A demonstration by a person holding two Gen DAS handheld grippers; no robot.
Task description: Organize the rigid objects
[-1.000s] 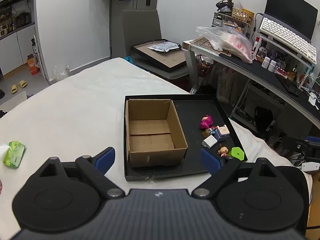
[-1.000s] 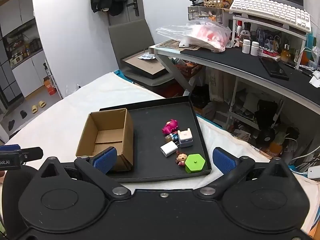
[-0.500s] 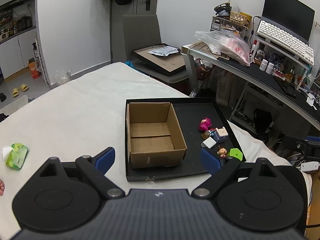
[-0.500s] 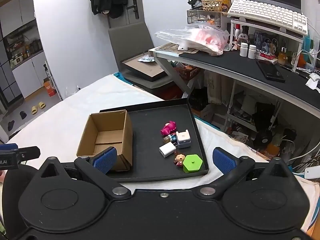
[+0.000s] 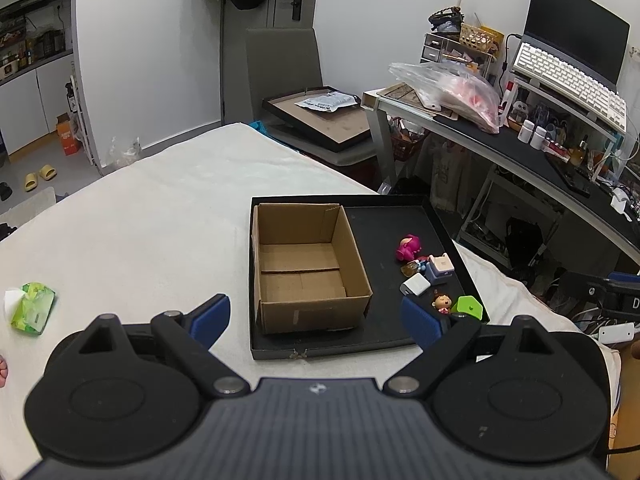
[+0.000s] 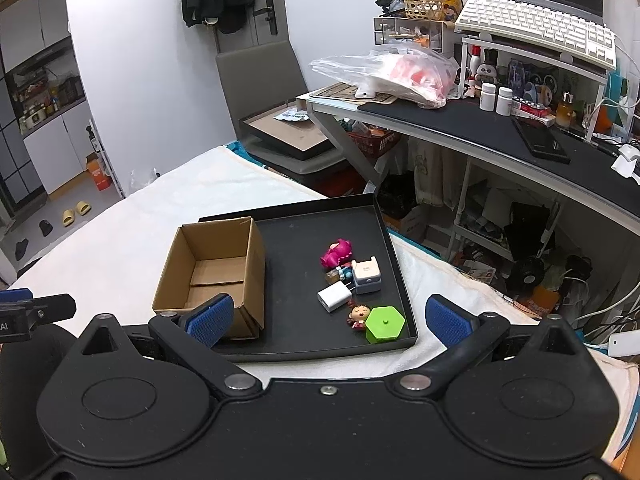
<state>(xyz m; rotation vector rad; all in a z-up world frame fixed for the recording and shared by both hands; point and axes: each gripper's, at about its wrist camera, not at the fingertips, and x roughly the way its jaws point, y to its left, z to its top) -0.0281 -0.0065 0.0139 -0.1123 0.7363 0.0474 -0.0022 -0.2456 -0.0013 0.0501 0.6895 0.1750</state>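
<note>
White cloth covers the table (image 5: 160, 220), where a shallow black tray (image 6: 394, 268) holds an empty open cardboard box (image 5: 304, 268) beside small toys: a pink figure (image 6: 338, 253), white charger (image 6: 334, 295) and green hexagonal box (image 6: 385, 325). Over the last second both views have pulled back slightly. Left gripper (image 5: 316, 316) and right gripper (image 6: 328, 318) hang spread wide and empty, so sorting seems not yet begun.
</note>
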